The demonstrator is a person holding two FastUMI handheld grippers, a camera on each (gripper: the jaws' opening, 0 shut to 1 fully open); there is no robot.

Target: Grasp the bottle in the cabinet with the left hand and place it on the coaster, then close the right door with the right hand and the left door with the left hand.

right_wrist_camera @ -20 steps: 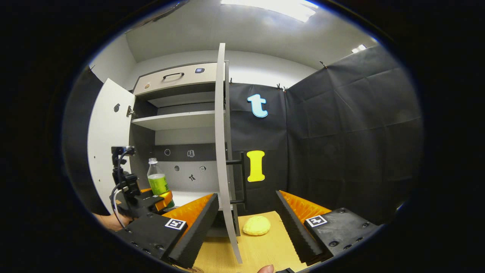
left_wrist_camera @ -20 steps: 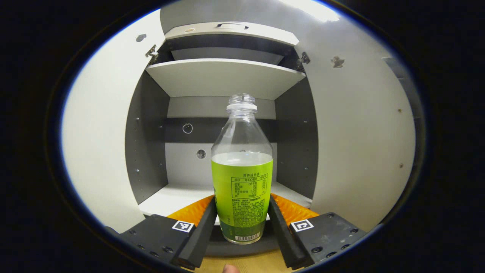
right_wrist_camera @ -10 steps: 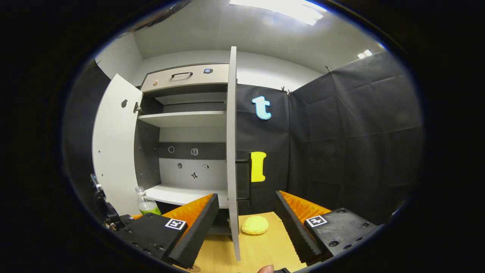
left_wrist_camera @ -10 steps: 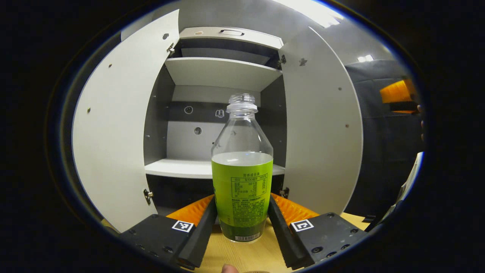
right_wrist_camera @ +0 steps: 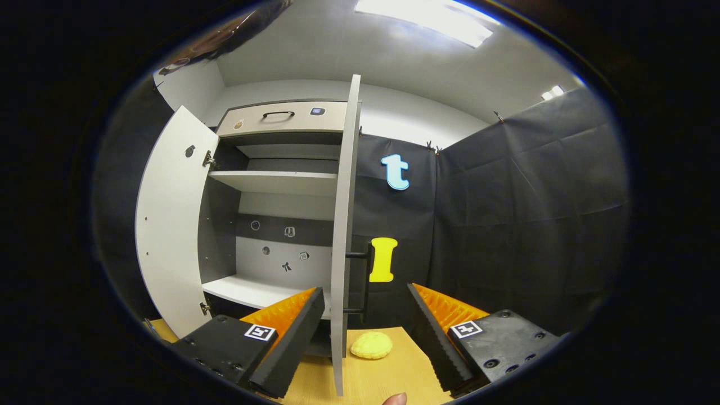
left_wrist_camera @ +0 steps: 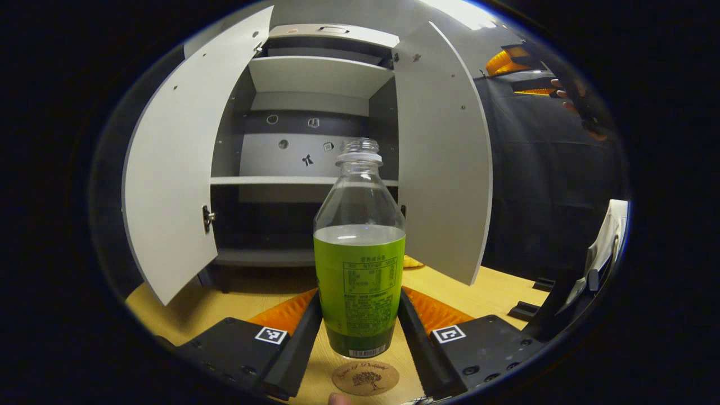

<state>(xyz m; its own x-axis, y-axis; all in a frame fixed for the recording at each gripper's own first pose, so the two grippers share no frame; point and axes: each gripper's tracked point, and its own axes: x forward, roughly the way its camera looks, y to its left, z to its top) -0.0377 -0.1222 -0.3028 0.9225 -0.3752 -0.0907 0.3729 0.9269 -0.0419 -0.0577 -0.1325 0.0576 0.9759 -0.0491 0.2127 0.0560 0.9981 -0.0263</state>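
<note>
1. Between the two fingers of the left gripper (left_wrist_camera: 360,332) stands the bottle (left_wrist_camera: 360,253), upright, with both fingers pressed against the lower part of its green label, one on each side.
2. Below the bottle's base, in the left gripper view, lies a round brown coaster (left_wrist_camera: 365,377) on the wooden table (left_wrist_camera: 495,289); the base hangs above the coaster's far edge, and whether they touch cannot be told.
3. The bottle has no cap and is clear above the label.
4. Beyond the bottle, the cabinet (left_wrist_camera: 315,112) stands on the table with both doors swung wide: the left door (left_wrist_camera: 174,185) and the right door (left_wrist_camera: 444,163).
5. Inside, its shelf (left_wrist_camera: 270,181) is bare, with a few small stickers on the back wall.
6. Far right and high in the left gripper view, the other gripper shows with a hand (left_wrist_camera: 568,98) on it.
7. Seen in the right gripper view, the right gripper (right_wrist_camera: 365,337) has its fingers spread well apart, clamping nothing.
8. The right door (right_wrist_camera: 344,225) appears edge-on between those fingers, farther off.
9. A small yellow lump (right_wrist_camera: 371,345) lies on the table (right_wrist_camera: 388,379) just beside that door's lower edge.
</note>
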